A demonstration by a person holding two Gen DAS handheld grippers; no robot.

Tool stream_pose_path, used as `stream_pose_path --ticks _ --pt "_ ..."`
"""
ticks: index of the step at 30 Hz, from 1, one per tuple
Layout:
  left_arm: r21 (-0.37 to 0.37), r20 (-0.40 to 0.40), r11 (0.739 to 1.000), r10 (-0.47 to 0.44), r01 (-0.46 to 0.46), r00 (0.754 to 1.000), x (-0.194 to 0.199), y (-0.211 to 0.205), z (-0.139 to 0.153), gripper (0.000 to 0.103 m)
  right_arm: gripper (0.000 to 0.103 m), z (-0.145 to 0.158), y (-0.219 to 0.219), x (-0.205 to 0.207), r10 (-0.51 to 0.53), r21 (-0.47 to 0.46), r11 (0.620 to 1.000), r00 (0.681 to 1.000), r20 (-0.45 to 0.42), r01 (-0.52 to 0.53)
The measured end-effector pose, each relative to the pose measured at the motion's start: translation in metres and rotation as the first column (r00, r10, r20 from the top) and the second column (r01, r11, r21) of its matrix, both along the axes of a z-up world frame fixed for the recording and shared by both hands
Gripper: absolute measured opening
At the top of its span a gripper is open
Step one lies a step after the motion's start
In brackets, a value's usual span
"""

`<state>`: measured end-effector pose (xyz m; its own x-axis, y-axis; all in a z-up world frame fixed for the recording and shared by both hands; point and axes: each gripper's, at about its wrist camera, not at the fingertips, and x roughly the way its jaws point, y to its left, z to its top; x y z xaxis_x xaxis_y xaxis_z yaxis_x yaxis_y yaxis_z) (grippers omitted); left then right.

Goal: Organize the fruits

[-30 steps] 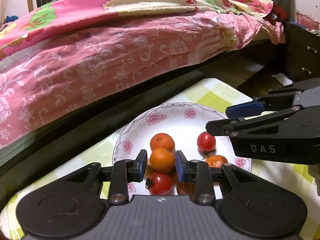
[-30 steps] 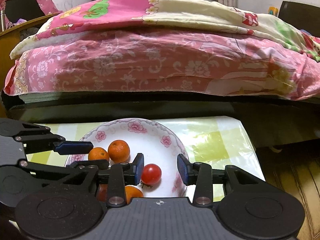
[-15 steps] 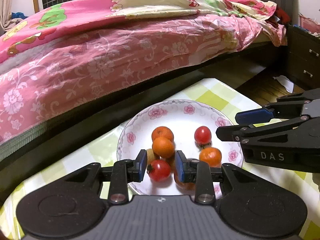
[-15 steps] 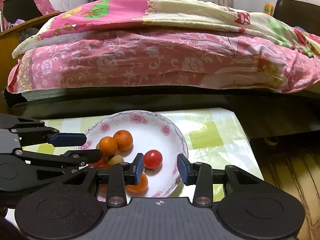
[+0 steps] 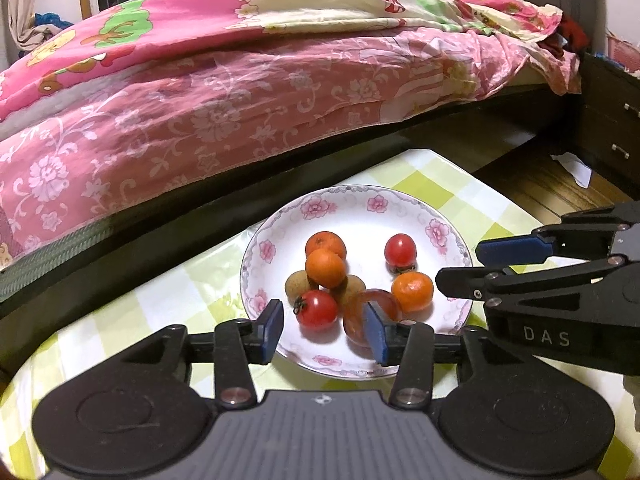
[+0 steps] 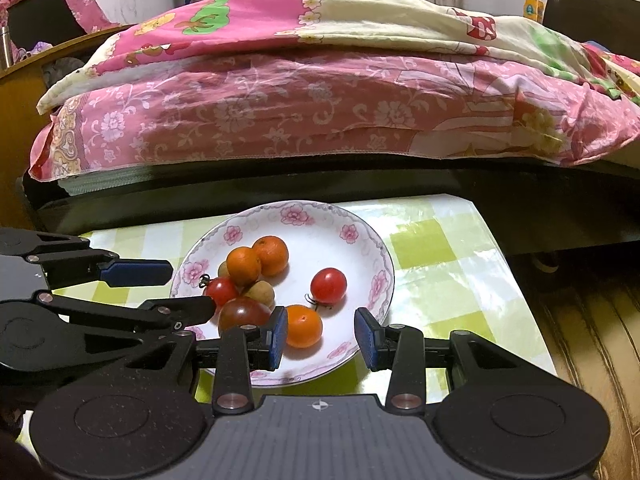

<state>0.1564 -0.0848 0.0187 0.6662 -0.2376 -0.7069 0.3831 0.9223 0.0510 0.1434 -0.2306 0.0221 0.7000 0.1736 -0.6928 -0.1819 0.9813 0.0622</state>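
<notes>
On a low table (image 5: 436, 184) under a green-checked cloth, pushed close to a bed (image 5: 248, 92) heaped with pink floral covers: a white floral plate (image 5: 348, 204) bearing all the fruit. Largest among the fruit, a dark reddish tomato (image 6: 244, 314) at the near edge; next, three mandarins, two touching toward the back (image 5: 325, 245) (image 5: 325, 268) and one apart on the right (image 5: 412, 291); then two red cherry tomatoes (image 5: 317, 309) (image 5: 400, 250), and two tan longans (image 5: 297, 283) tucked beneath the mandarins. Left gripper (image 5: 325, 326) over the plate's near rim, jaws opening, nothing pinched, though the red cherry tomato sits in line with the gap. Right gripper (image 6: 321, 335) parted partway and empty, the lone mandarin just beyond its left pad (image 6: 279, 334). Probably all light and round, apt to roll on glazed china. Tomatoes thin-skinned and easily burst, so best taken across the widest part with a gentle squeeze; mandarins softer-peeled but forgiving; longans small, brittle-shelled, needing a nearly shut pinch.
</notes>
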Motion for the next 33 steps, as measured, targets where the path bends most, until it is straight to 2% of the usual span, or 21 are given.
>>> stream_pose_path --ticks 11,26,33 --pt "0.009 0.003 0.999 0.034 -0.034 0.999 -0.012 0.002 0.002 0.068 0.035 0.003 0.001 -0.014 -0.017 0.008 1.0 1.0 -0.004 0.017" --pt "0.028 0.023 0.997 0.072 -0.073 0.997 -0.022 0.005 0.004 0.083 0.035 0.005 0.0 -0.026 -0.038 0.011 0.999 0.999 -0.006 0.038" --pt "0.059 0.05 0.994 0.085 -0.088 0.995 -0.028 0.005 0.005 0.09 0.035 0.004 0.001 -0.031 -0.042 0.013 0.999 0.999 -0.01 0.042"
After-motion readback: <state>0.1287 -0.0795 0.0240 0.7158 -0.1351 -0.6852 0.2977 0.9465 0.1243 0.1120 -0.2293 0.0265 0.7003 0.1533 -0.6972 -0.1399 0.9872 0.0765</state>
